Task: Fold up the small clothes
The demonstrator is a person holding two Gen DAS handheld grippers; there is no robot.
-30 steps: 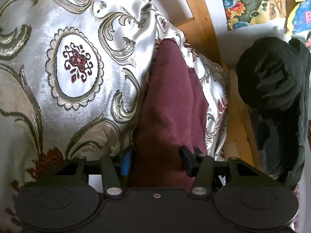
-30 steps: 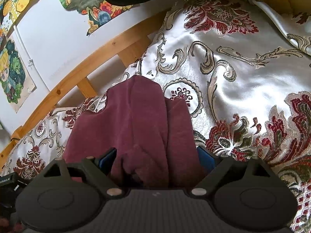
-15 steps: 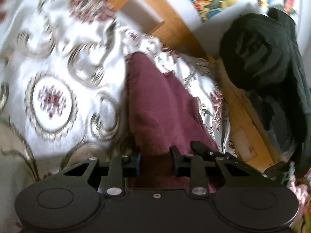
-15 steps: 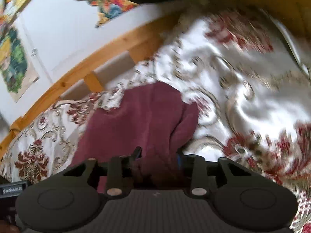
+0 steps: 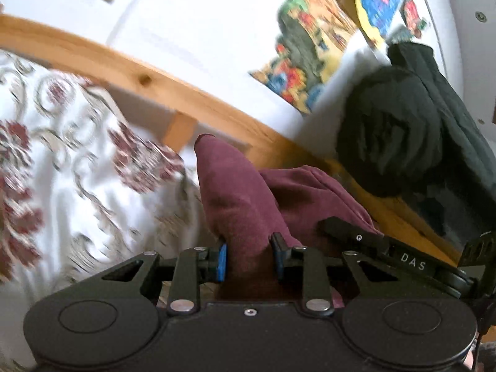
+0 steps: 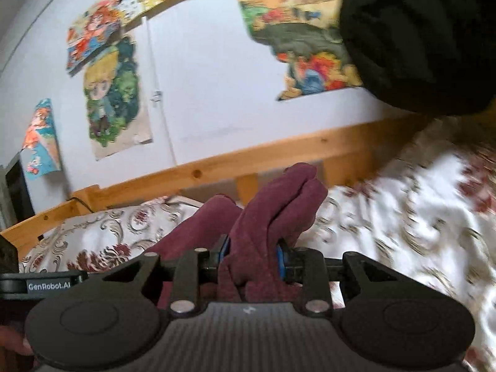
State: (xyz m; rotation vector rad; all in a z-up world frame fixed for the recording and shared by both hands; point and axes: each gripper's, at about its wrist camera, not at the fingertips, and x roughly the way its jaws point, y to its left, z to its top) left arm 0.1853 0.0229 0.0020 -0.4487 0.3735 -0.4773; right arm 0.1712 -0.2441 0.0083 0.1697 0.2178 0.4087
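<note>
"DAS" stands on the right gripper [image 5: 412, 265]; "GenRobot.AI" stands on the left gripper [image 6: 49, 285].

The left gripper [image 5: 249, 259], a black two-finger tool with blue pads [image 5: 222, 262], is clamped on a fold of maroon fabric [image 5: 235, 192] and points nearly level. The right gripper [image 6: 251, 259], of the same black build, pinches a bunched part of that fabric between its blue-edged fingers [image 6: 280, 260]. In the left view, the right gripper's black arm shows just beside the left one.
</note>
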